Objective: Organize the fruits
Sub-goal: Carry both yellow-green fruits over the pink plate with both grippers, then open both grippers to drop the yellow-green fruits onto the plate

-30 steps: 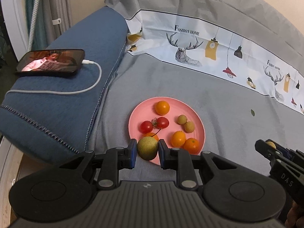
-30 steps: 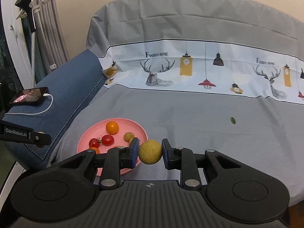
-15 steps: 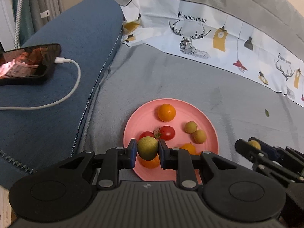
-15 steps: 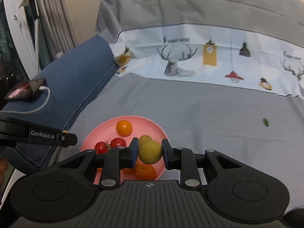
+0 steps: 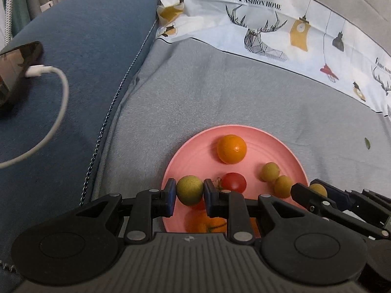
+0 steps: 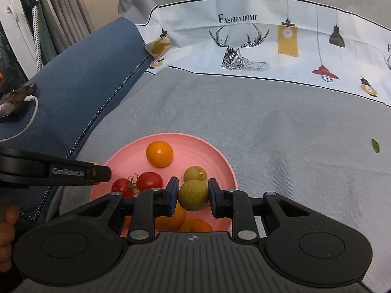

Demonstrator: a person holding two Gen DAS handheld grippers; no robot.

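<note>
A pink plate [image 5: 202,156] [image 6: 210,151] lies on the grey sofa cover with an orange [image 5: 231,148] [image 6: 159,153], red tomatoes [image 5: 233,182] [image 6: 149,180], small yellow-green fruits [image 5: 269,171] [image 6: 195,173] and more oranges partly hidden under the grippers. My left gripper [image 5: 189,190] is shut on a yellow-green round fruit [image 5: 190,190] above the plate's left near side. My right gripper [image 6: 193,195] is shut on a similar yellow-green fruit [image 6: 193,195] over the plate's right near part. The right gripper also shows at the lower right of the left wrist view [image 5: 315,191].
A blue sofa arm [image 5: 73,61] rises left of the plate, with a phone [image 5: 14,68] on a white charging cable [image 5: 58,112]. A printed white cloth band [image 6: 268,41] runs across the backrest. A small green leaf [image 6: 375,145] lies on the cover at the right.
Both grippers have come forward and down toward the plate, each still holding its fruit. The plate looks larger and now lies under both fruits.
</note>
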